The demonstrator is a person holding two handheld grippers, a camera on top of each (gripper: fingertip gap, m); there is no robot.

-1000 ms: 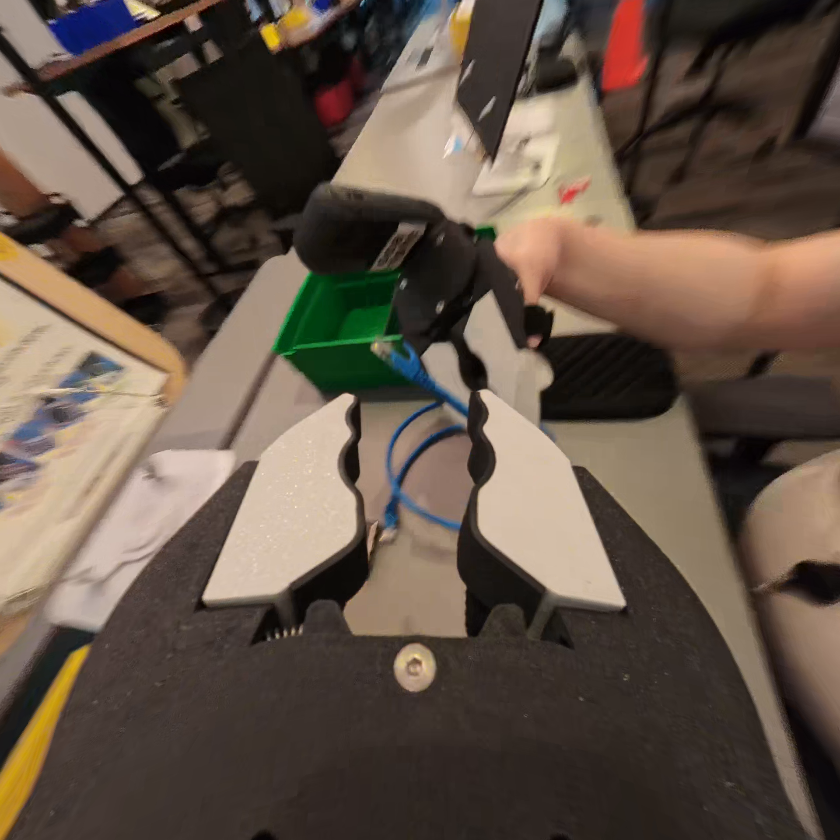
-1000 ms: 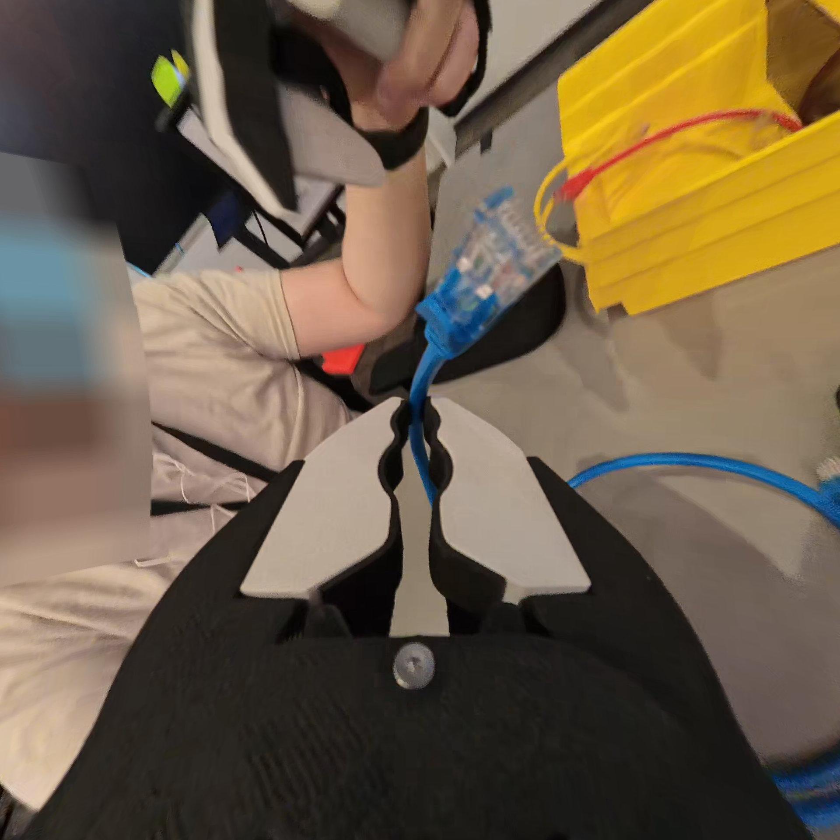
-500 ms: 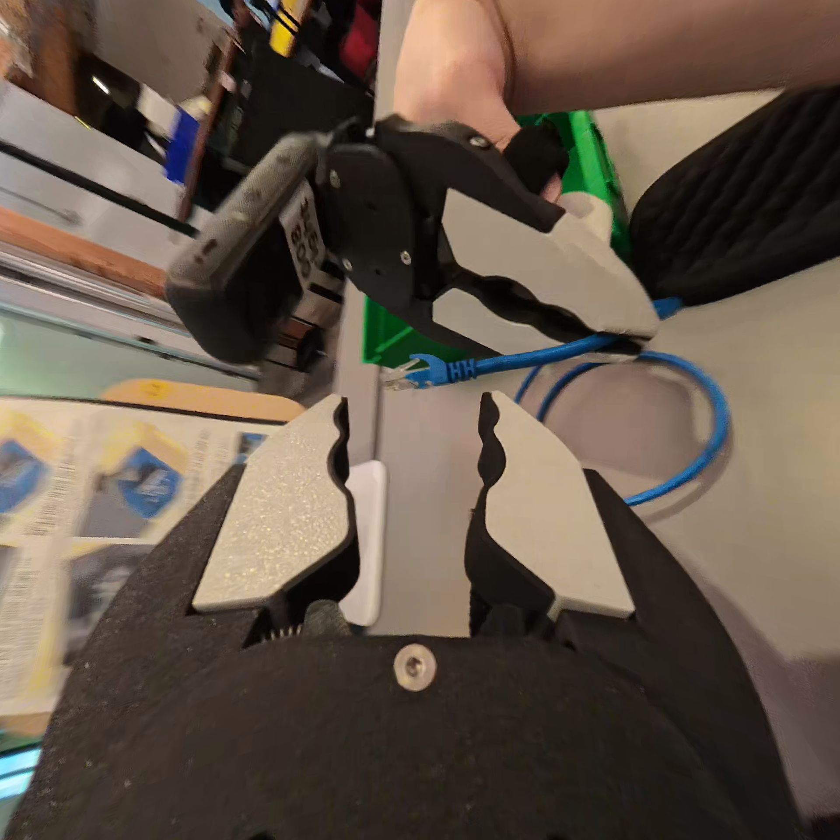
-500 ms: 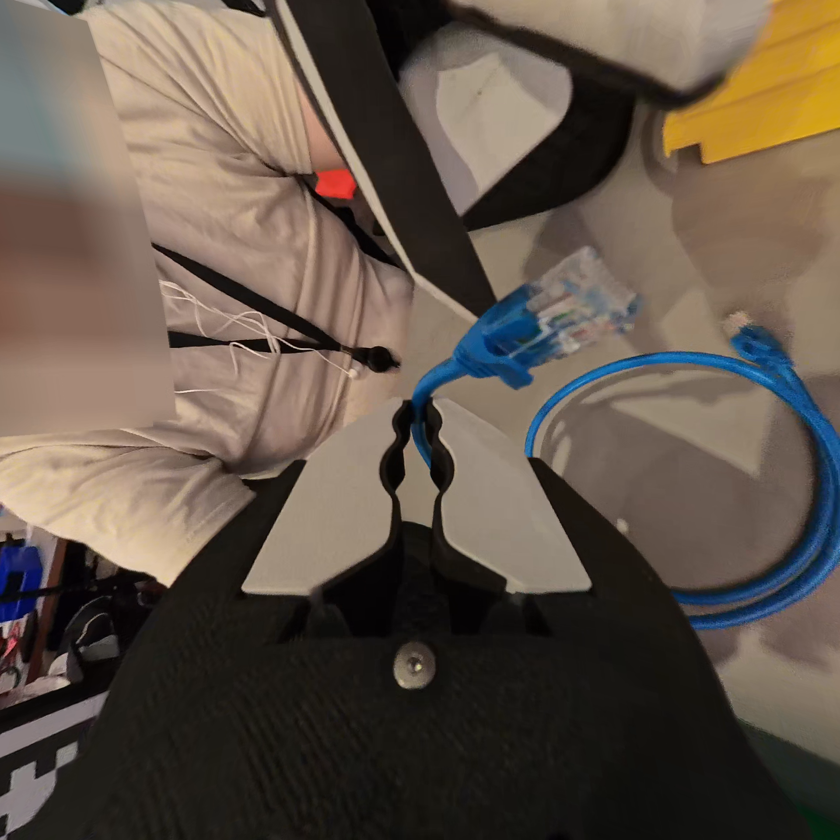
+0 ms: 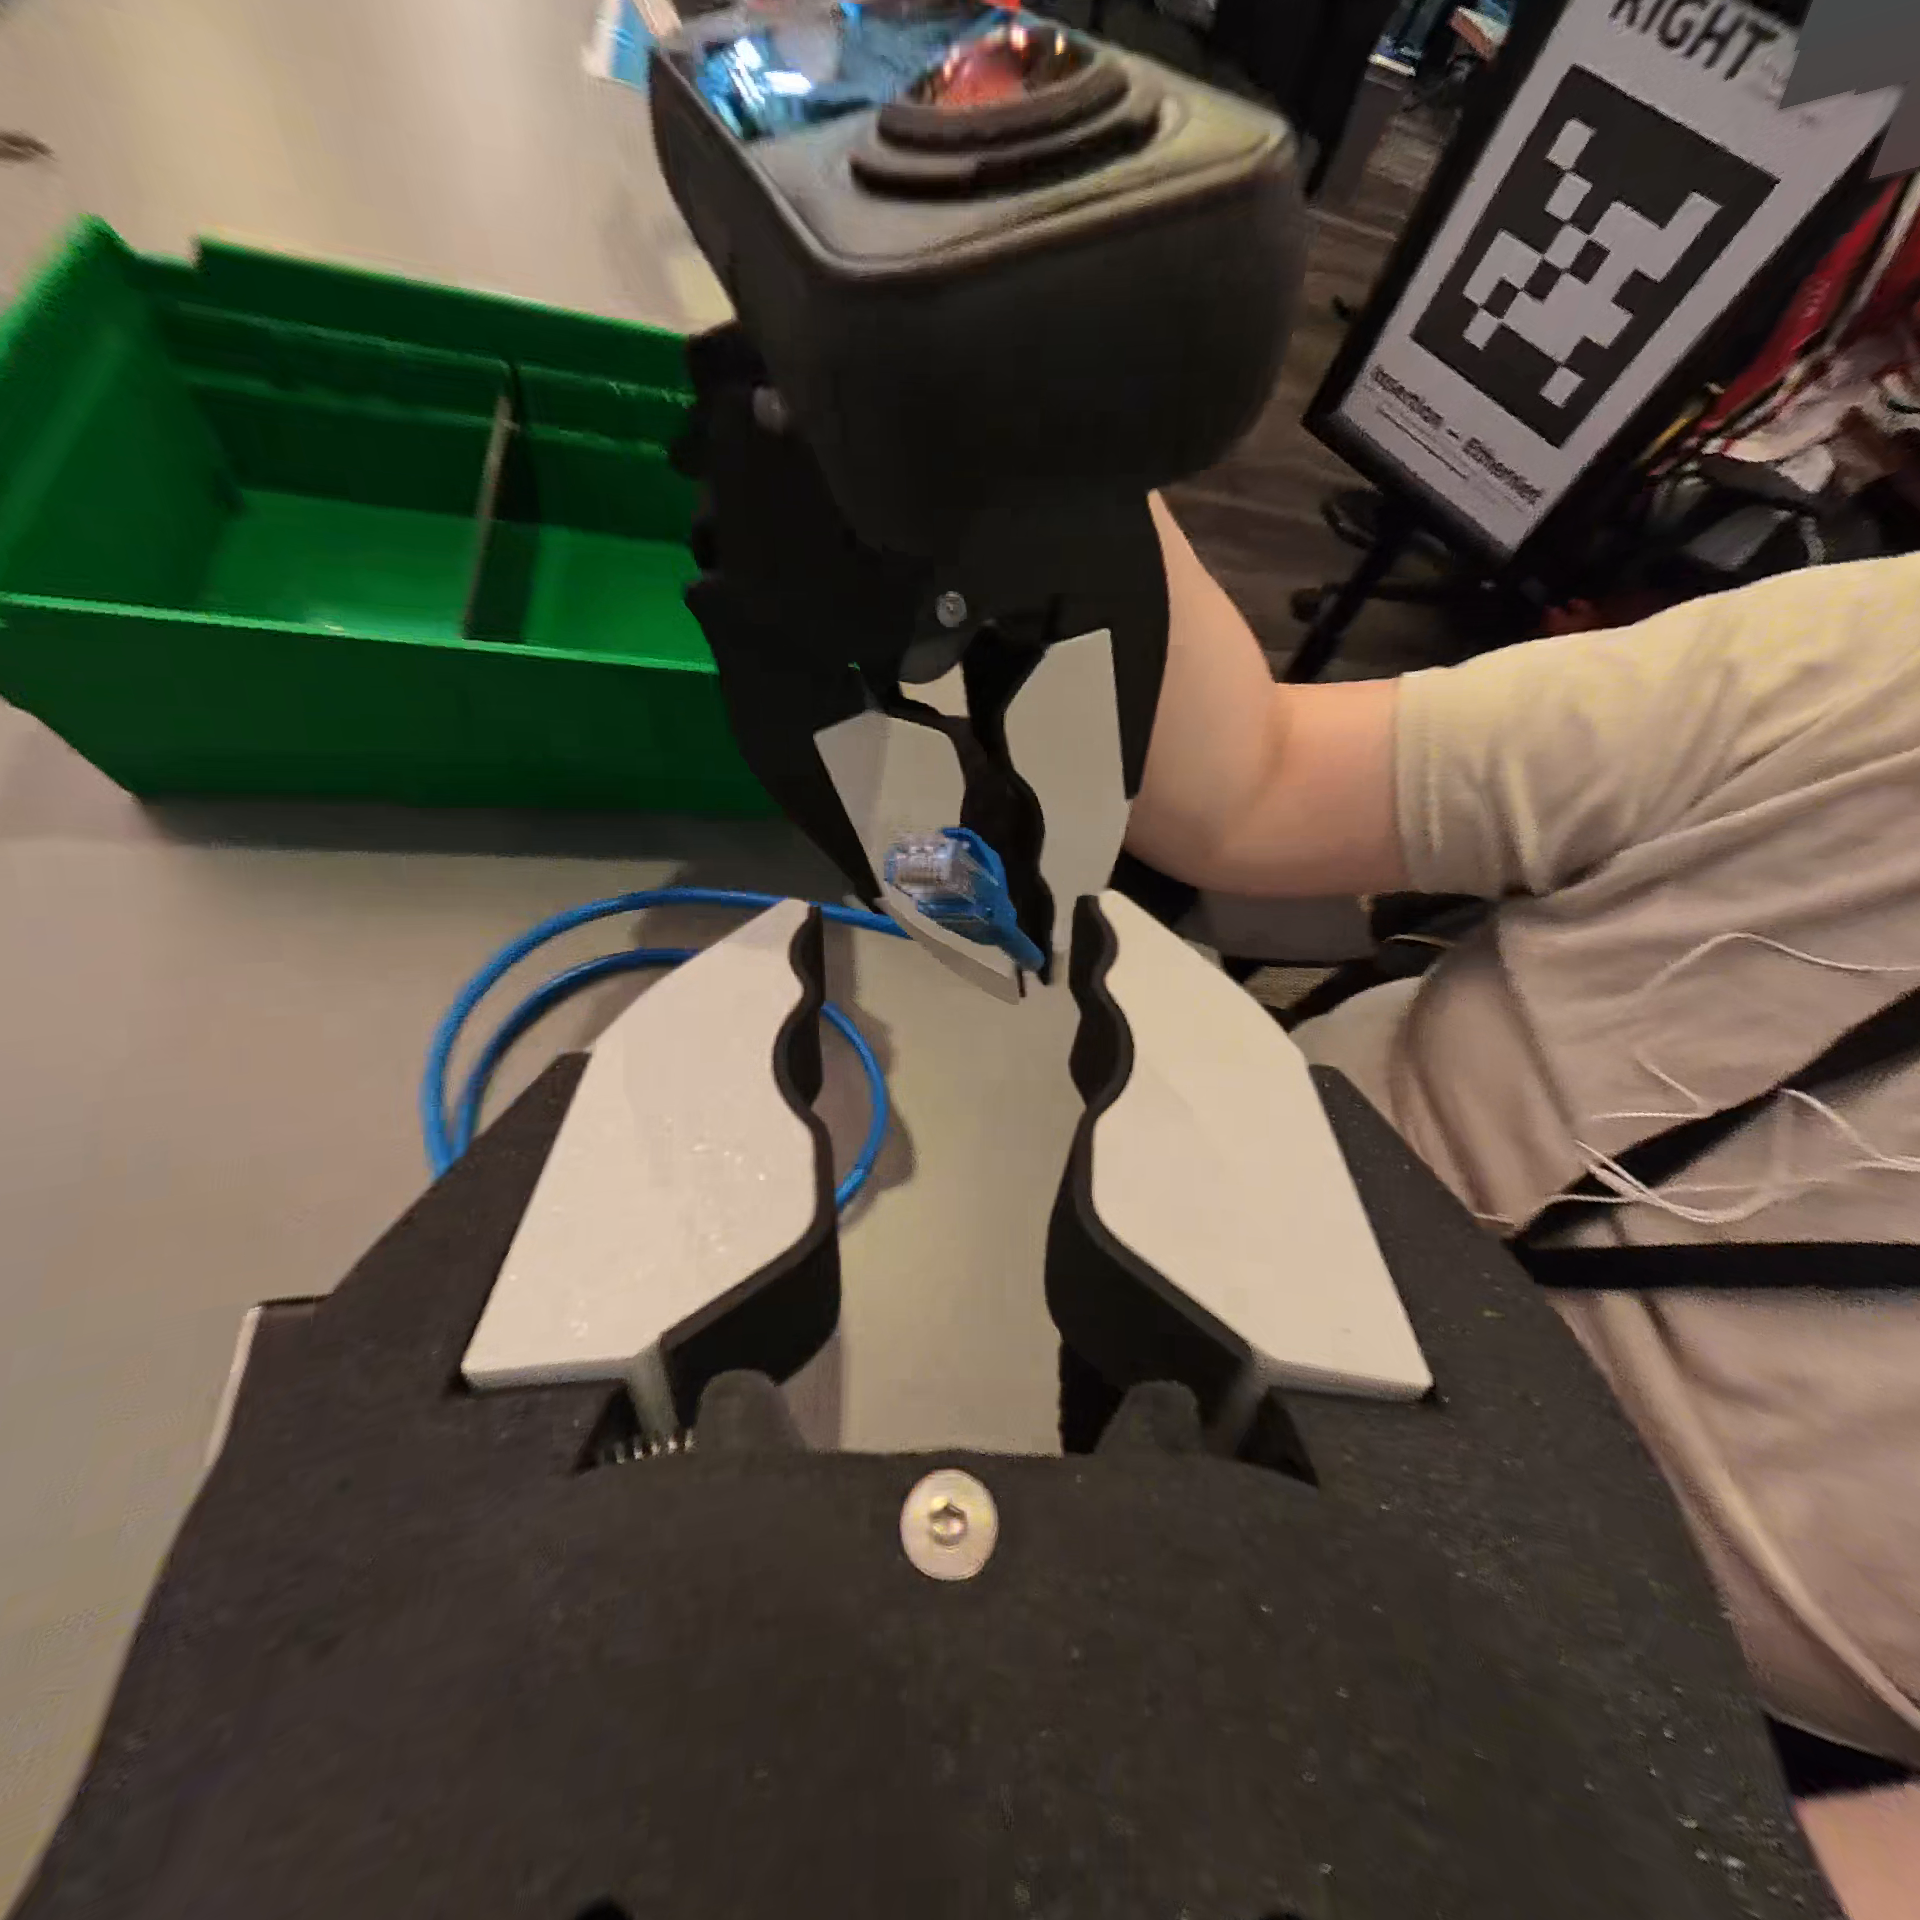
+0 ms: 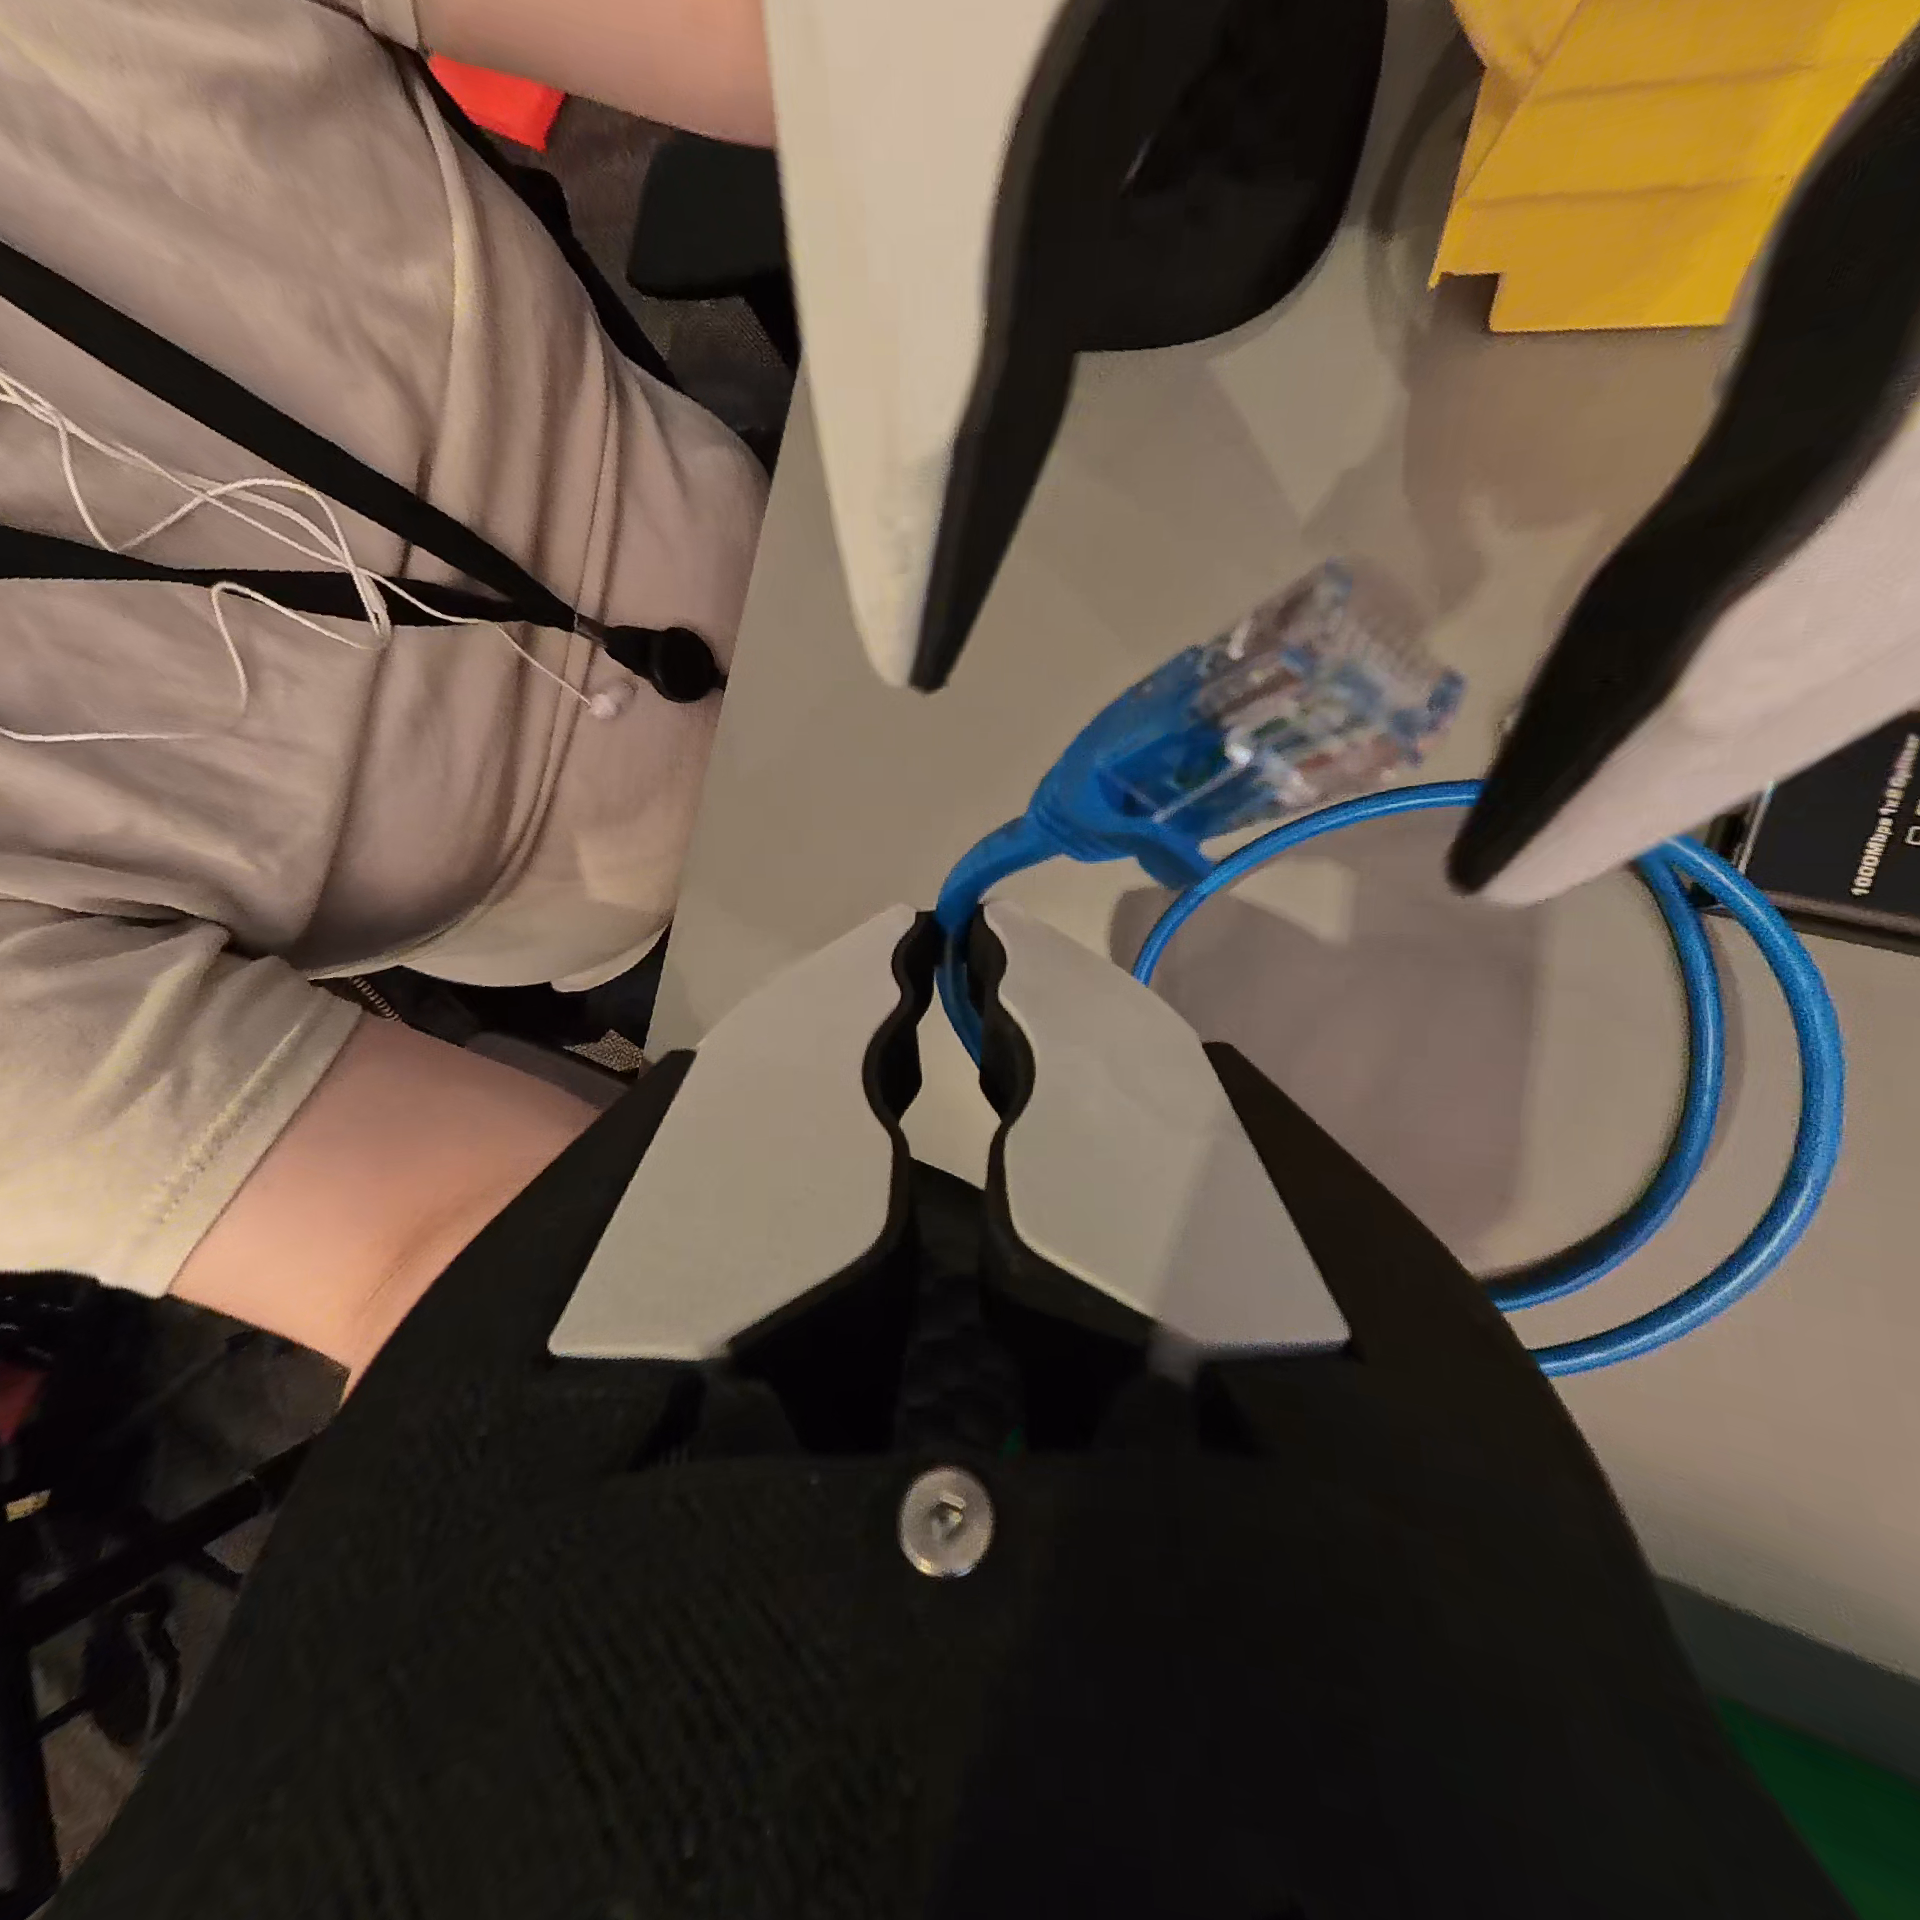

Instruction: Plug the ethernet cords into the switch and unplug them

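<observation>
Nearby, green bin [image 5: 343, 582] holds a divider; yellow bin [image 6: 1621, 187] contents hidden.

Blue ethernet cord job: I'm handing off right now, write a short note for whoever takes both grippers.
Right gripper: shut on the blue cord just behind its plug, plug held up in the air.
Left gripper: open, empty, its tips either side of that plug, not touching.
Rest of the cord lies looped on the table. A dark device's corner shows by the loop.
Done: cord picked up. Left: plugging in, then unplugging.
</observation>
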